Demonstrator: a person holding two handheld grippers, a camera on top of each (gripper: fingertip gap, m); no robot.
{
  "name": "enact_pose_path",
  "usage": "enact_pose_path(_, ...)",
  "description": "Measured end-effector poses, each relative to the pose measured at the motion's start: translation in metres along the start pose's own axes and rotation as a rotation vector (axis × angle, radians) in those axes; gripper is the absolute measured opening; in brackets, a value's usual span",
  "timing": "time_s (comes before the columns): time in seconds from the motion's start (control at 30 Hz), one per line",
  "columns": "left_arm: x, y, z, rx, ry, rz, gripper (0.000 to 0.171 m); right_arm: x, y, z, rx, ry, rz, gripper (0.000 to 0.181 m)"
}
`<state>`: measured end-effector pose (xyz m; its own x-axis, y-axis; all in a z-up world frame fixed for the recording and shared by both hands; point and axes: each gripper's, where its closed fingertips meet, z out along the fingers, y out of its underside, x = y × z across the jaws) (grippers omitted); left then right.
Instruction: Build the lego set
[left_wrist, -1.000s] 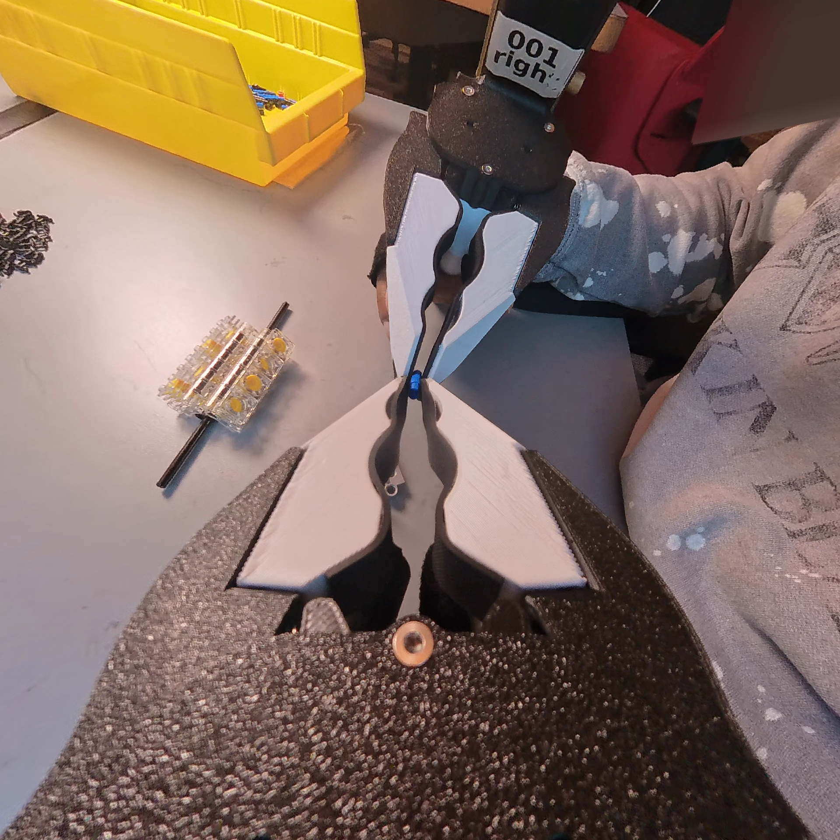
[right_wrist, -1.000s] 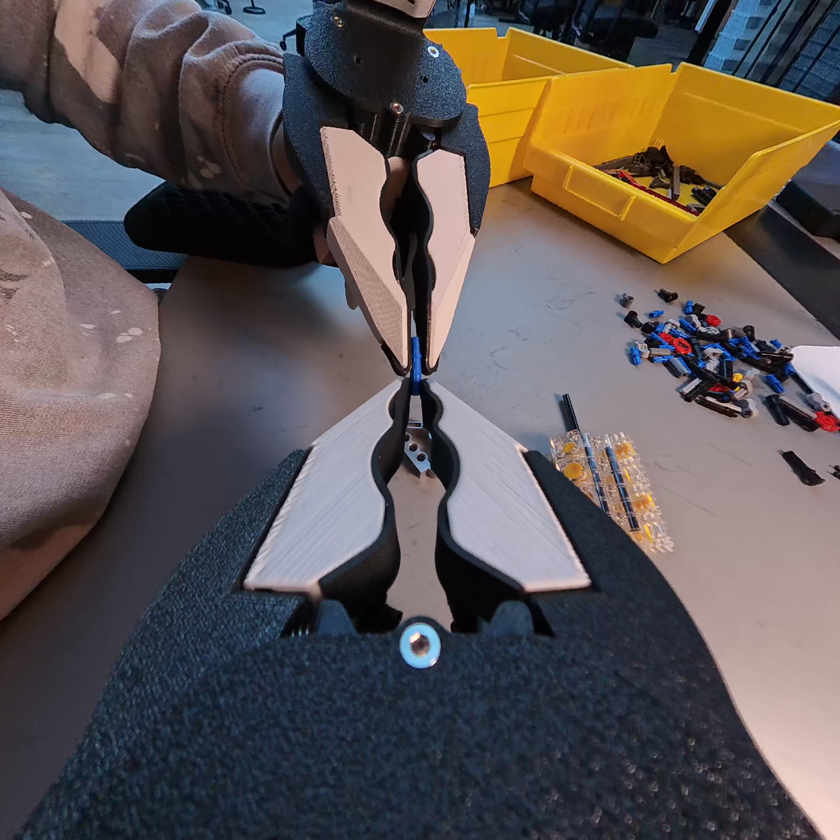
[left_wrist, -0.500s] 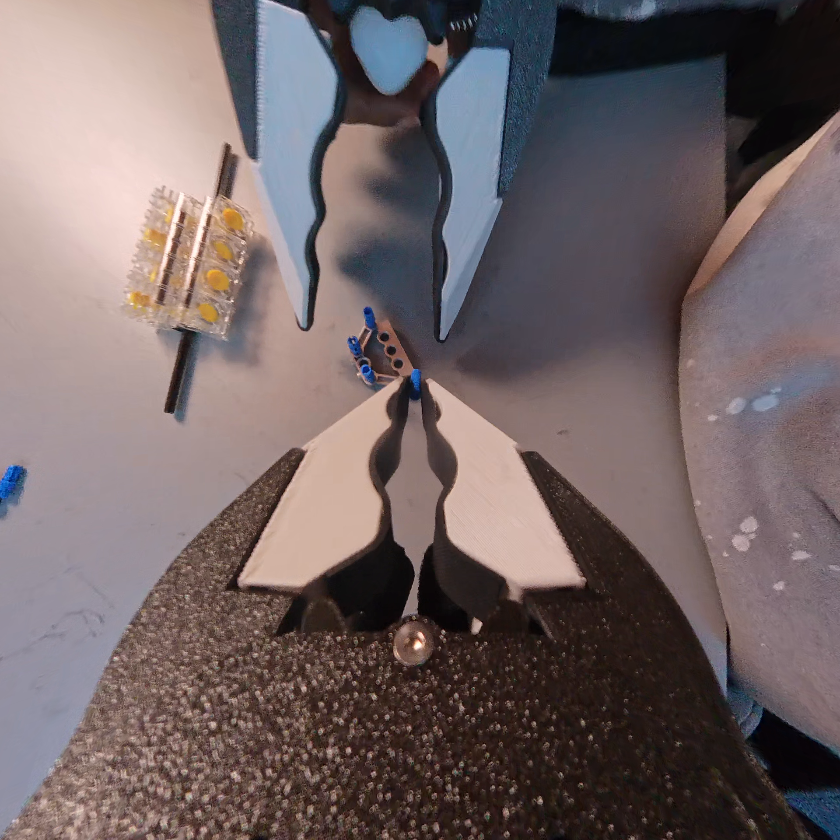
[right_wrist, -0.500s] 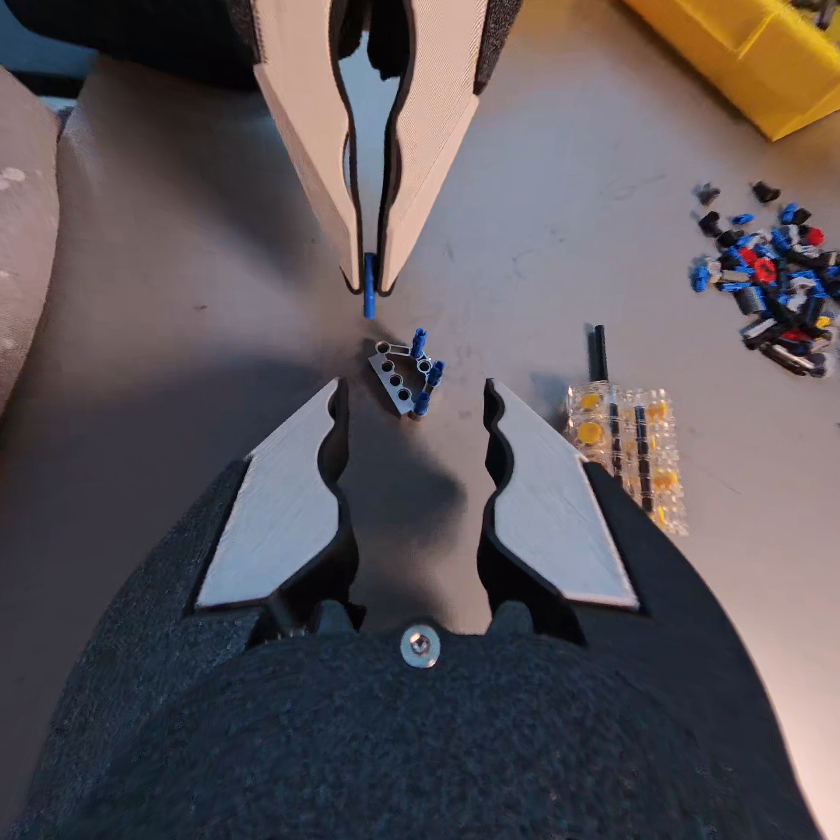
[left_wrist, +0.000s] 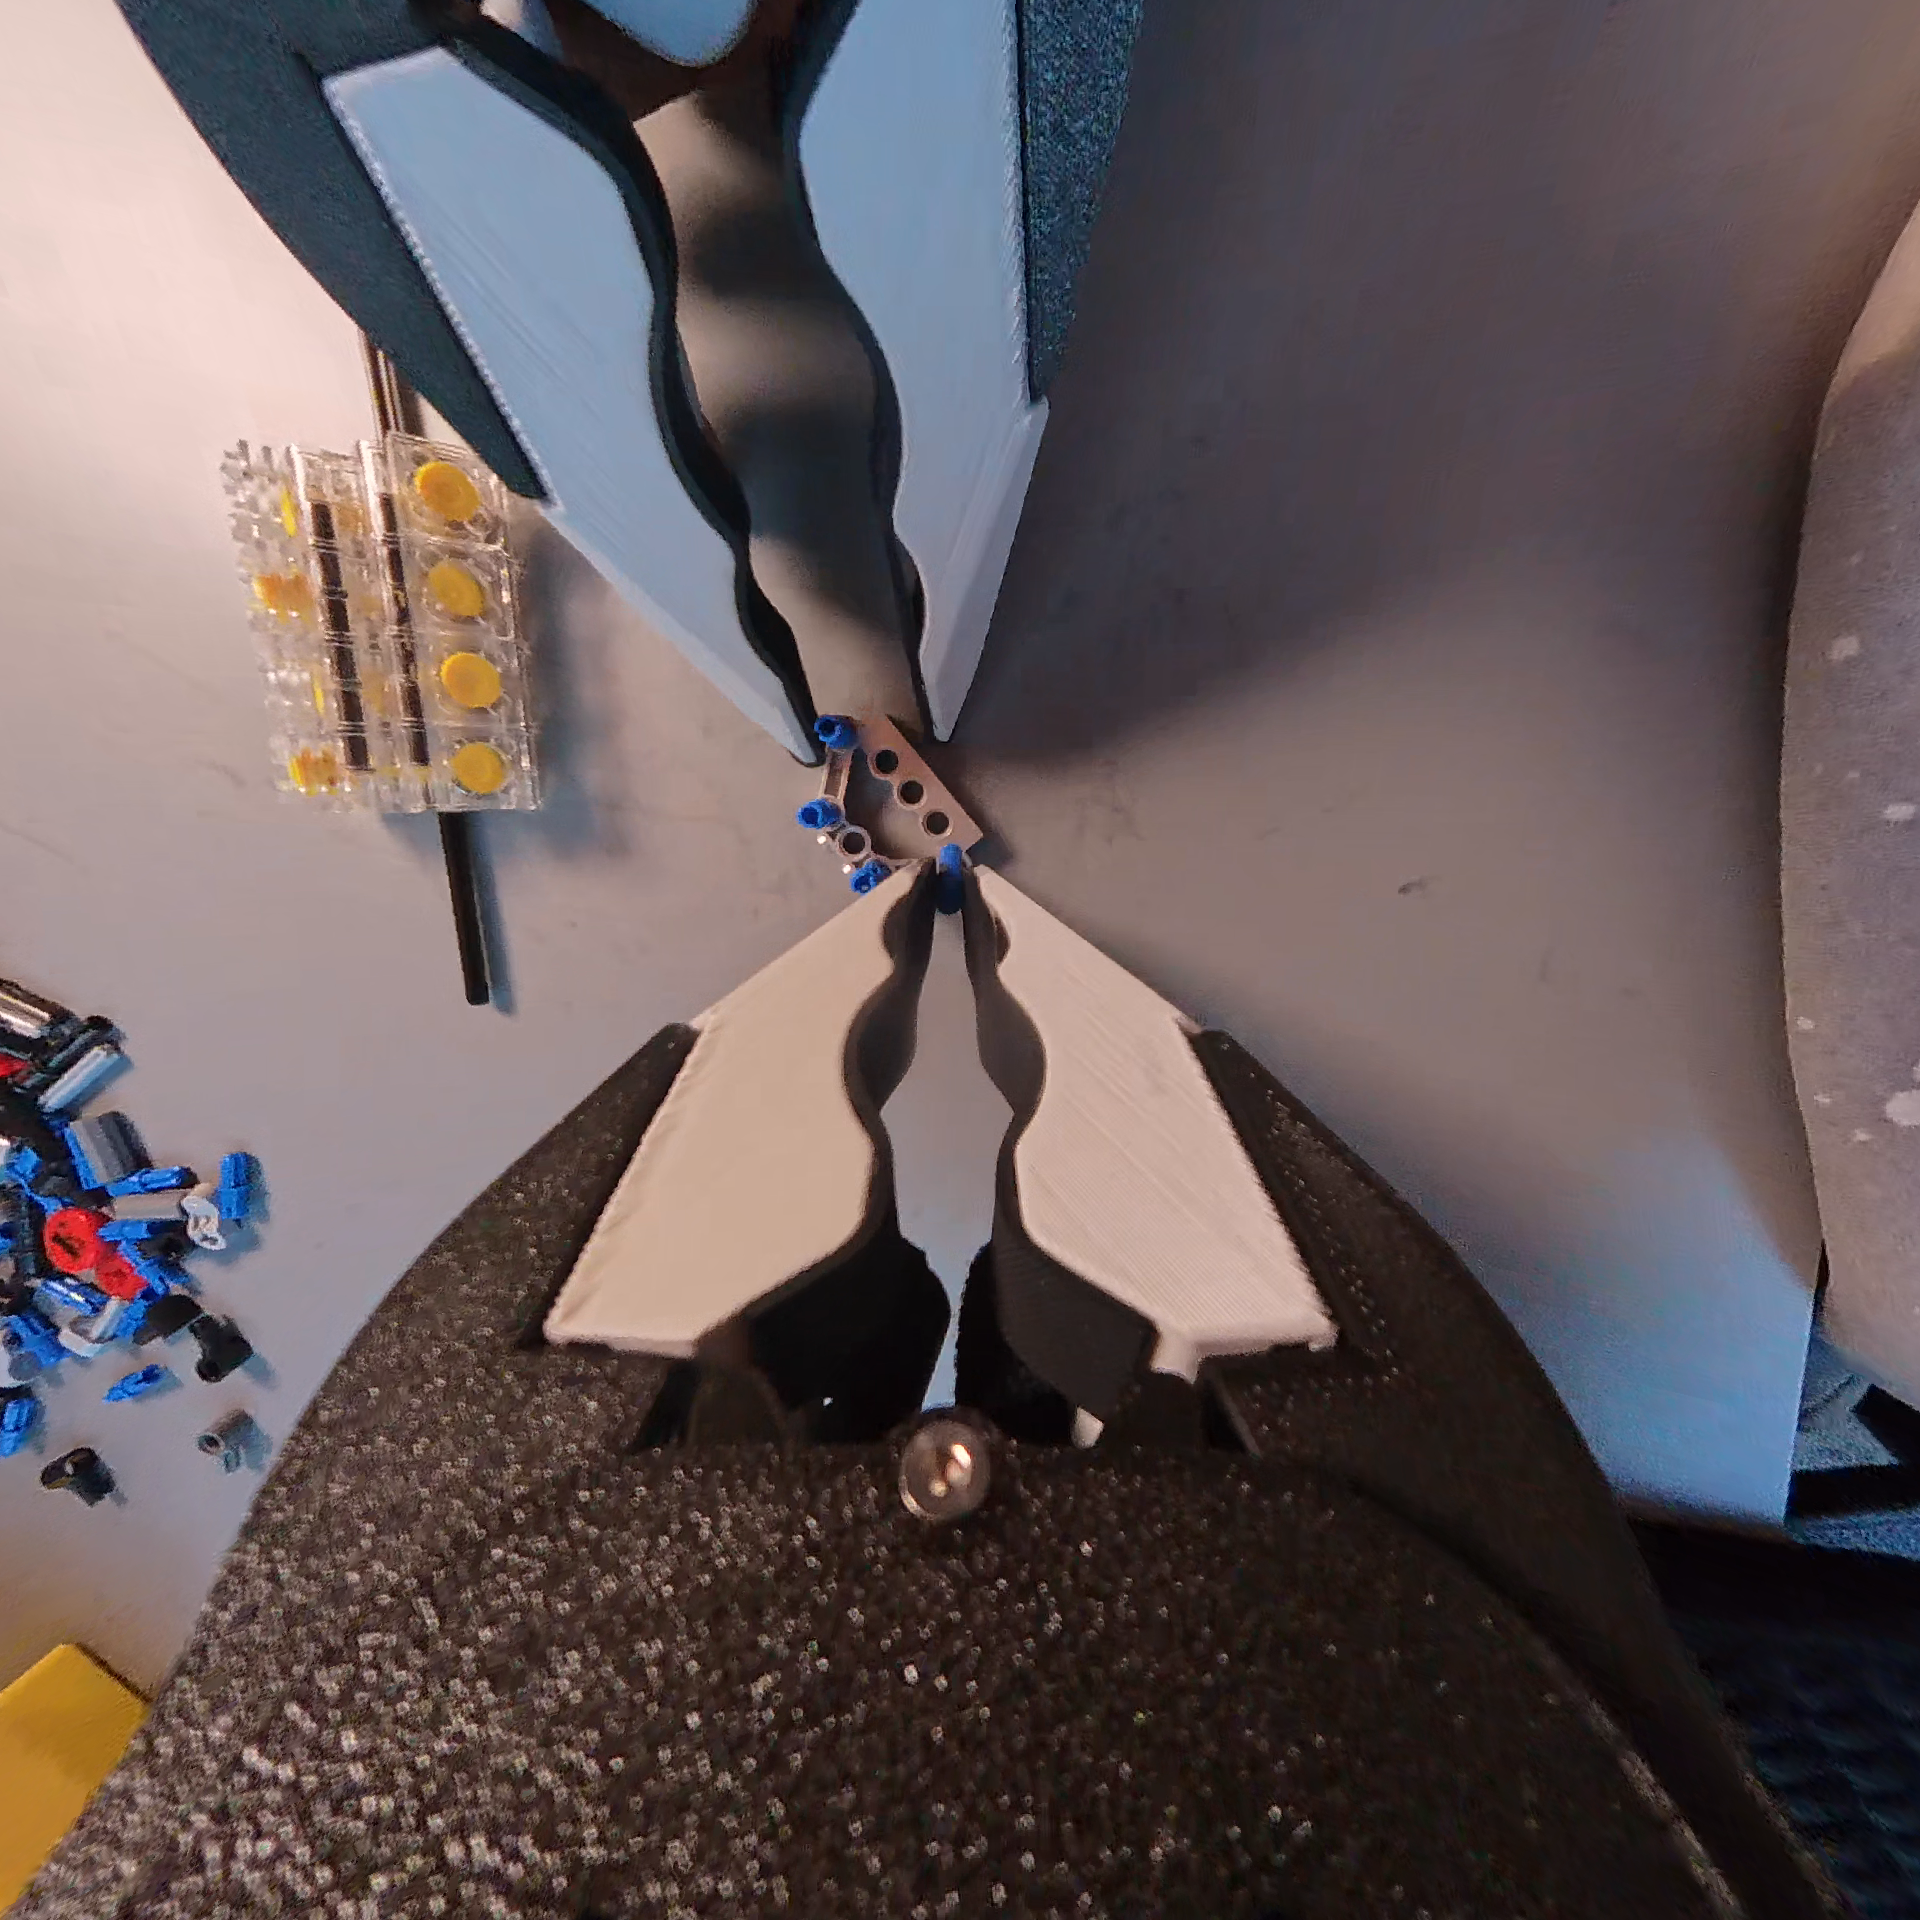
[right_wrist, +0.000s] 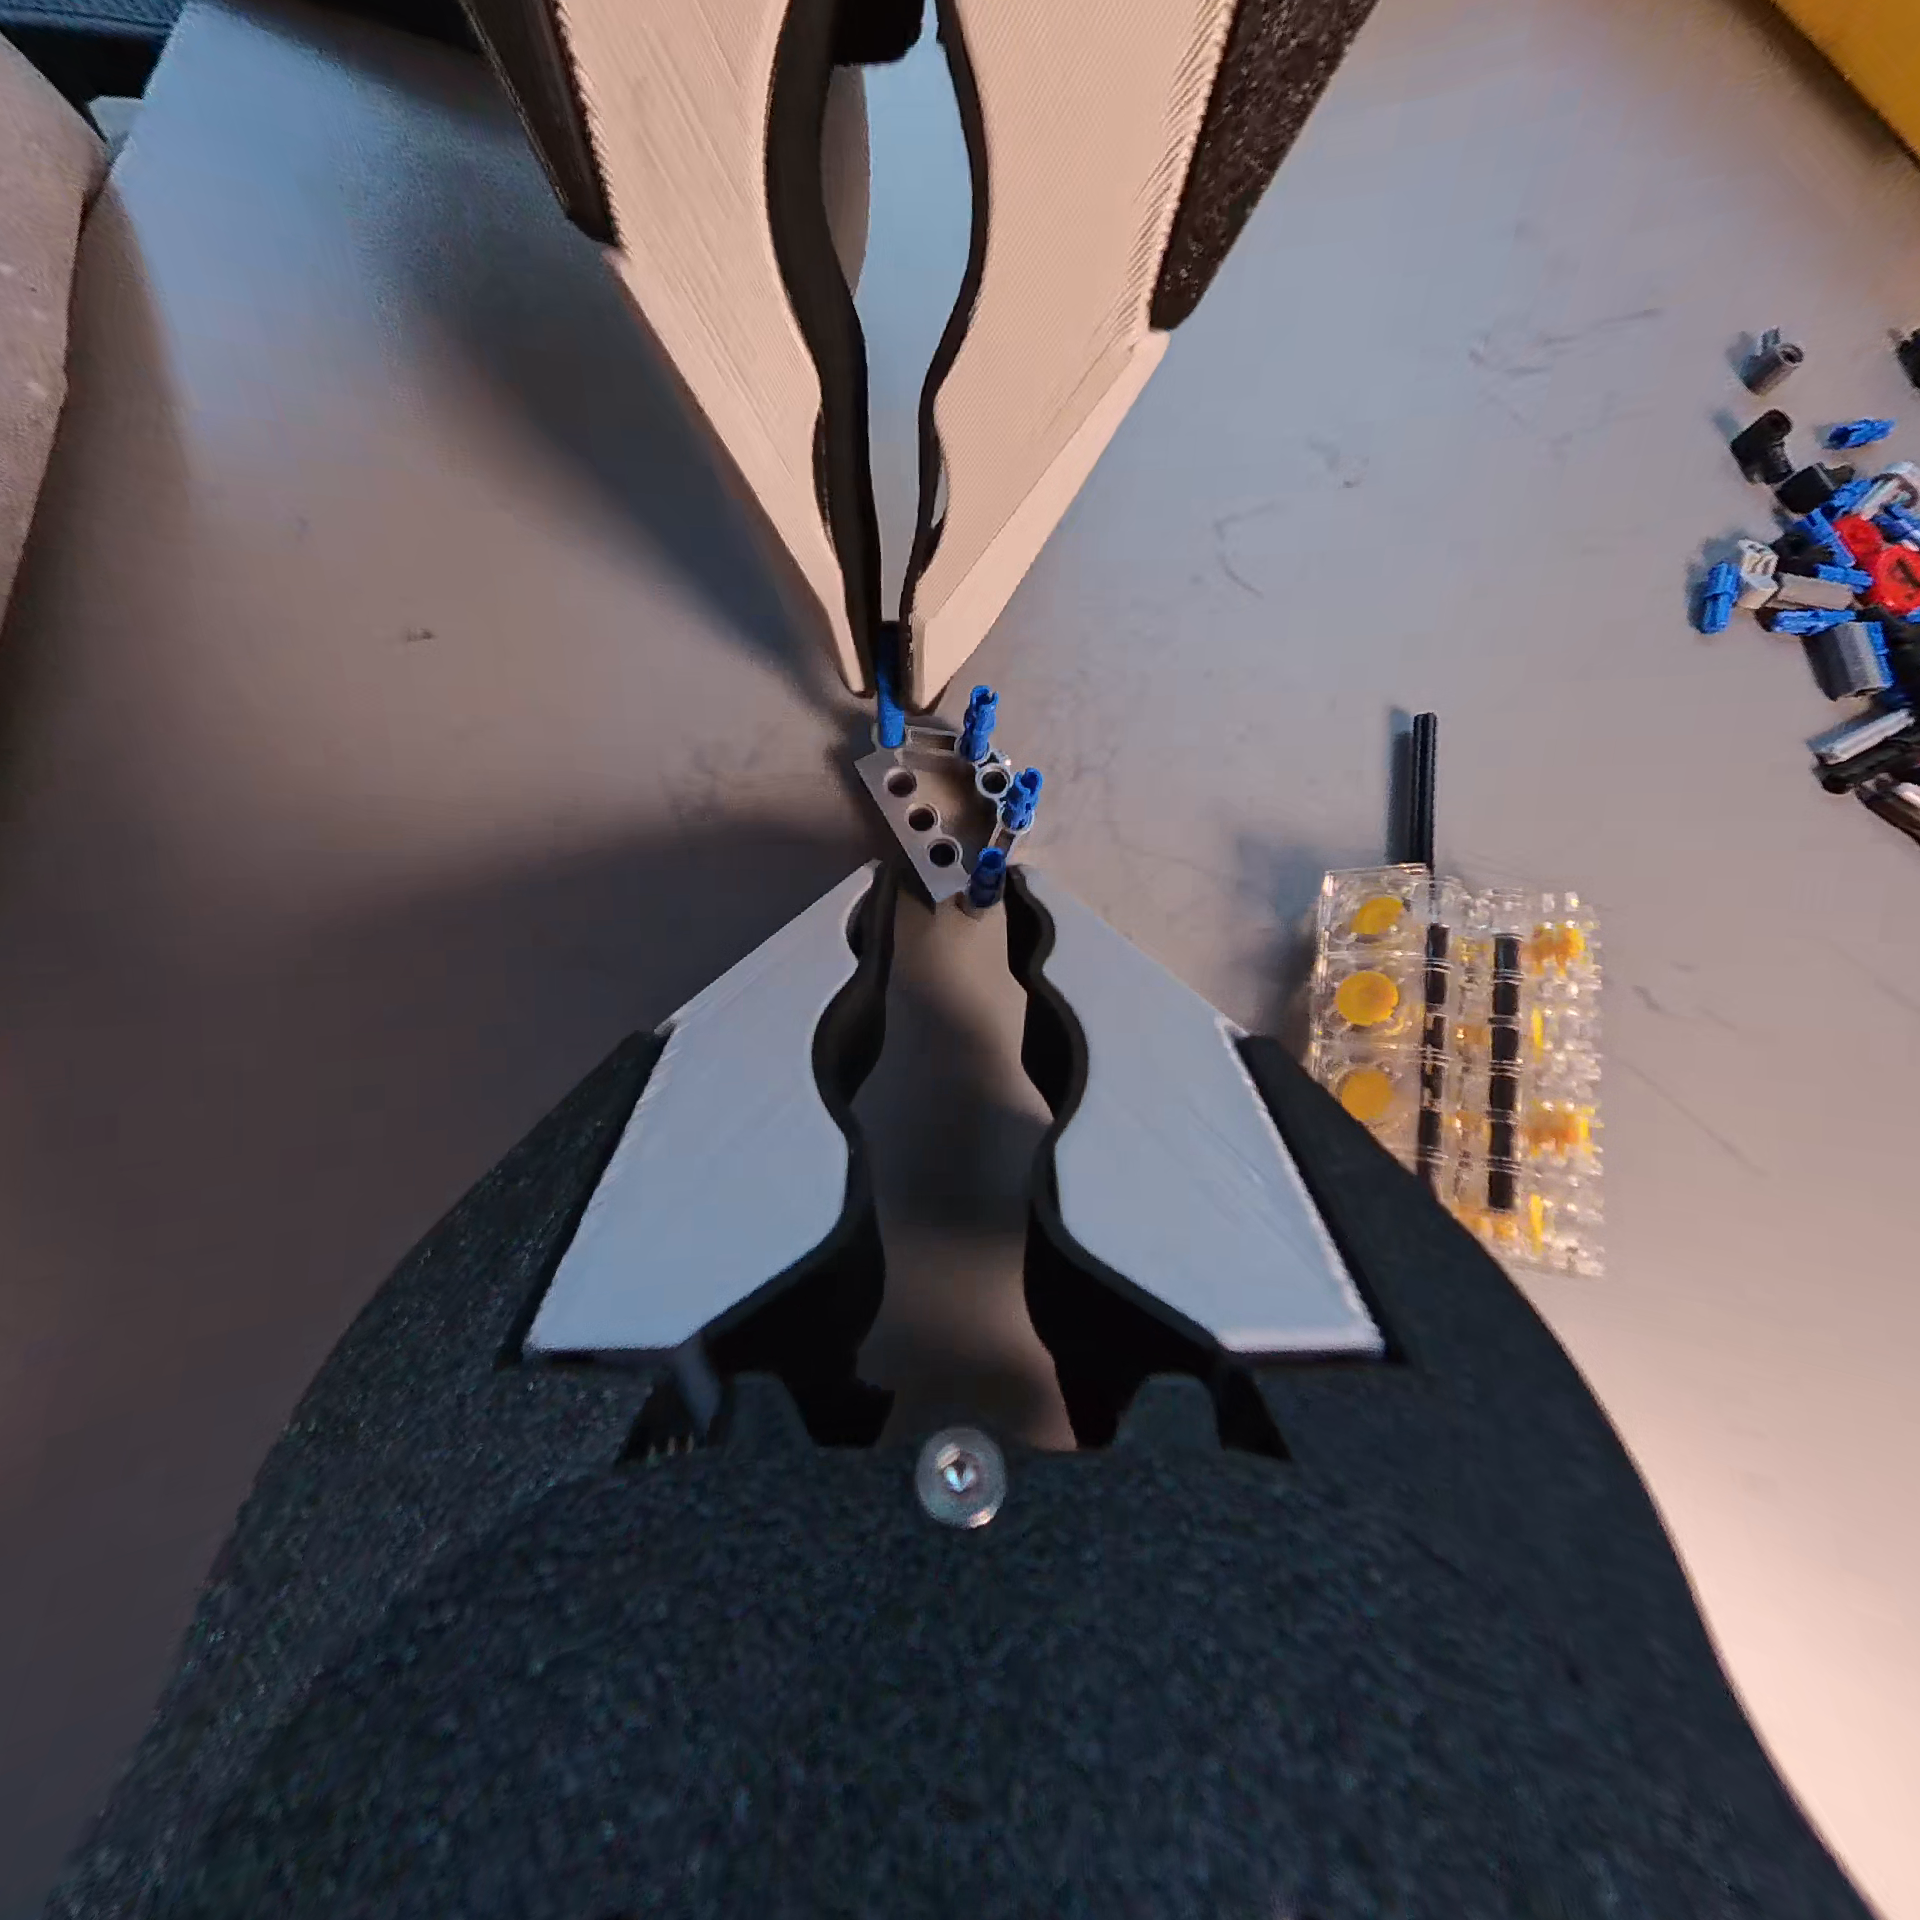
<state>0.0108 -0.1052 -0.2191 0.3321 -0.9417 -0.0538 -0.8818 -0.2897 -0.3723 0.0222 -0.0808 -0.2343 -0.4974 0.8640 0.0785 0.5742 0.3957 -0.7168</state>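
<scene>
A small grey angled beam with holes (left_wrist: 914, 795) lies on the grey table with three blue pins standing in it. My left gripper (left_wrist: 948, 883) is shut on a fourth blue pin (left_wrist: 948, 871), whose tip sits at the beam's corner. In the right wrist view the left gripper (right_wrist: 888, 675) comes in from the top and the pin (right_wrist: 886, 719) points down into the beam (right_wrist: 920, 821). My right gripper (right_wrist: 948, 878) has its jaws narrowed around the beam's other end, touching it. It also shows in the left wrist view (left_wrist: 875, 738).
A clear block with yellow studs and black axles (left_wrist: 384, 644) (right_wrist: 1455, 1081) lies beside the grippers. A pile of small blue, black and red parts (left_wrist: 94, 1247) (right_wrist: 1849, 582) lies farther out. A person's grey clothing (left_wrist: 1860, 831) is at the table edge. The grippers are tip to tip, or close to it.
Both grippers came down to the beam on the table. The right gripper let go of the pin, opened, then narrowed around the beam. The left gripper kept the pin and brought it to the beam's corner.
</scene>
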Motion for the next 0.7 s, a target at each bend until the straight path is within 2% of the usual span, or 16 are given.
enact_pose_path(0.27,0.0009,0.0058,0.0021,-0.119,0.039,0.091,0.003,-0.0029,0.0018,-0.0011,-0.004,0.007,-0.004,0.019)
enact_pose_path(0.7,0.0055,0.0038,0.01,-0.161,0.078,0.128,0.003,-0.0043,0.0025,-0.0028,0.004,-0.002,0.002,0.019)
